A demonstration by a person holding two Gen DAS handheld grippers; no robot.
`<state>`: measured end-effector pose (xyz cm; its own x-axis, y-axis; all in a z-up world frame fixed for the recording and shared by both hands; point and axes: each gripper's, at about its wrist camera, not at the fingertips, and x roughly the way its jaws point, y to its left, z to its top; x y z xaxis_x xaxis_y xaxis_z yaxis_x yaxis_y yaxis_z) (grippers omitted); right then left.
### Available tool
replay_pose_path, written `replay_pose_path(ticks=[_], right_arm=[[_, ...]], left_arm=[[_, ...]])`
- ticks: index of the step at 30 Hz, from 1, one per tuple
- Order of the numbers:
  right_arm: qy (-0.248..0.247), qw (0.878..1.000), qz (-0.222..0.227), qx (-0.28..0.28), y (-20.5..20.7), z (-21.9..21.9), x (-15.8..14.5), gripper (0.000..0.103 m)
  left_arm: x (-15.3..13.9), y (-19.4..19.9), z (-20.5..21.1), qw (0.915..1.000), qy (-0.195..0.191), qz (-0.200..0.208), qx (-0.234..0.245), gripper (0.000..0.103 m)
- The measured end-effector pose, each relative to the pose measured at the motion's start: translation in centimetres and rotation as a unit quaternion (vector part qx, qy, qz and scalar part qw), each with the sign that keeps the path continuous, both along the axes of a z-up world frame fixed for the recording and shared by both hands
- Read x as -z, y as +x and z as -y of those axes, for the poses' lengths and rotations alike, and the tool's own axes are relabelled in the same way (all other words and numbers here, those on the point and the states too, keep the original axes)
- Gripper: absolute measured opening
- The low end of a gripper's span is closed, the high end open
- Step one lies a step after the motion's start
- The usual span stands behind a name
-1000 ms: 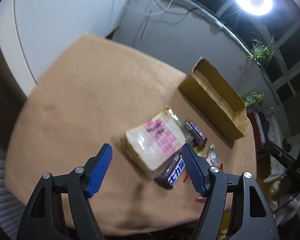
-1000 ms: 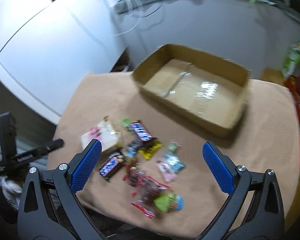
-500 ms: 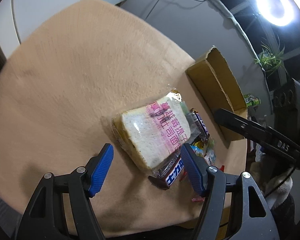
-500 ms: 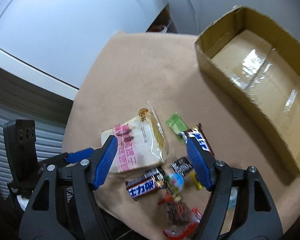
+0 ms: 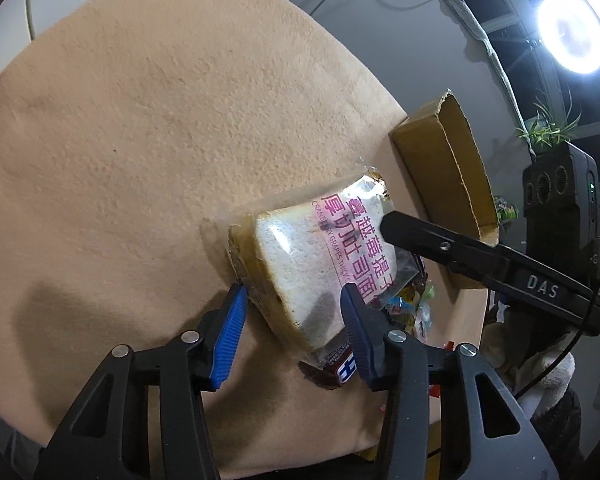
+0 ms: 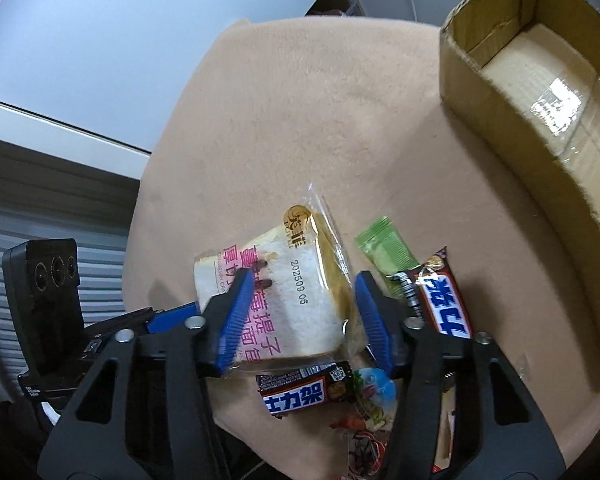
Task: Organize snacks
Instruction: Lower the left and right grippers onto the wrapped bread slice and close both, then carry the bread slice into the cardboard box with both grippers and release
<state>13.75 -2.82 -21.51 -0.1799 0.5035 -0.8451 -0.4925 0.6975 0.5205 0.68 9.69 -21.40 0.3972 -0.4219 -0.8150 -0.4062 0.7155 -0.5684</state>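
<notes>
Tan-covered table [image 5: 140, 128], wrapped bread slice [image 5: 316, 264] lying beside a heap of snack bars [image 6: 300, 394], cardboard box [image 6: 540, 128] further off, left tongs [image 5: 292, 332] and right tongs [image 6: 304, 316] both just closing around opposite ends of the bread, whether their pads press it I cannot tell.

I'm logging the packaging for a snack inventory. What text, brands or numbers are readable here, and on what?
"CRANBERRY GRAPES THICK..." plus pink Chinese "厚切吐司面包": bread pack.
"202509 05": bread pack.
"士力架": chocolate bar.
"DAS": right gripper, on its black arm.
Gold logo on the bread pack, the green sachet and the small candies: too small to read.
</notes>
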Motion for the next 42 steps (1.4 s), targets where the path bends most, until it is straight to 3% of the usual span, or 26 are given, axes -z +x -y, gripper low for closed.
replay_pose_path(ticks=[11, 21, 32, 42], right_arm=[[0.006, 1.0, -0.001, 0.001, -0.6, 0.1, -0.4, 0.053], [0.041, 0.999, 0.008, 0.031, -0.4, 2.0, -4.1, 0.053], [0.067, 0.993, 0.035, 0.092, 0.6, 6.5, -8.3, 0.053], [0.07, 0.983, 0.06, 0.159, 1.7, 12.8, -10.4, 0.053]], left_arm=[[-0.7, 0.8, 0.8, 0.9997, 0.024, 0.004, 0.008, 0.046], [-3.6, 0.8, 0.9, 0.9978, 0.053, 0.036, 0.015, 0.046], [-7.9, 3.2, 3.2, 0.9914, 0.074, 0.092, 0.054, 0.046], [-9.5, 6.8, 7.2, 0.9821, 0.08, 0.122, 0.12, 0.046]])
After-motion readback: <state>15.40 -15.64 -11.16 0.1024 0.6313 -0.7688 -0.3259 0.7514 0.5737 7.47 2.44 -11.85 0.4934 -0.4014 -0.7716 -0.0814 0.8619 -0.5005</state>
